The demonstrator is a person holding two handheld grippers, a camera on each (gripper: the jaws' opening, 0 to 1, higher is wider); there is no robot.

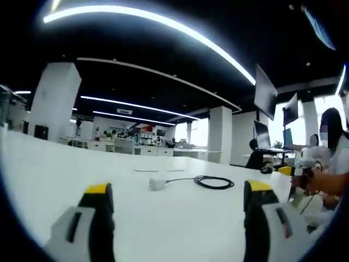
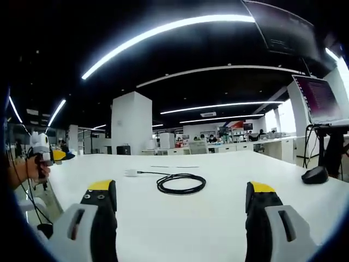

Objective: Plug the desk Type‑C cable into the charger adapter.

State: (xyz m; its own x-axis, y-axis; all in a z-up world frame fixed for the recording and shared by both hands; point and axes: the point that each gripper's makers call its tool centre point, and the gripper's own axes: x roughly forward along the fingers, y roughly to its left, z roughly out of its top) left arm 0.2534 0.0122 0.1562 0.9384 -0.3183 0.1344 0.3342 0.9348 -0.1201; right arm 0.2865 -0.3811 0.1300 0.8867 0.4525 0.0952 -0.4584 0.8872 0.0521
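Observation:
A small white charger adapter [image 1: 157, 184] lies on the white desk [image 1: 65, 174], with a black Type-C cable [image 1: 214, 182] coiled just to its right. One cable end runs up to the adapter; I cannot tell whether it is plugged in. My left gripper [image 1: 178, 188] is open and well short of both. In the right gripper view the adapter [image 2: 131, 173] and cable coil [image 2: 181, 184] lie ahead of my open right gripper [image 2: 180, 188], which holds nothing. Each gripper shows at the edge of the other's view, held in a hand: the right gripper [image 1: 289, 171] and the left gripper [image 2: 57, 155].
A black mouse [image 2: 315, 174] sits on the desk [image 2: 234, 169] at the right, under monitors on stands [image 2: 322, 98]. A person in white [image 1: 335, 158] is at the desk's right end. White pillars [image 1: 54, 101] and other desks fill the office behind.

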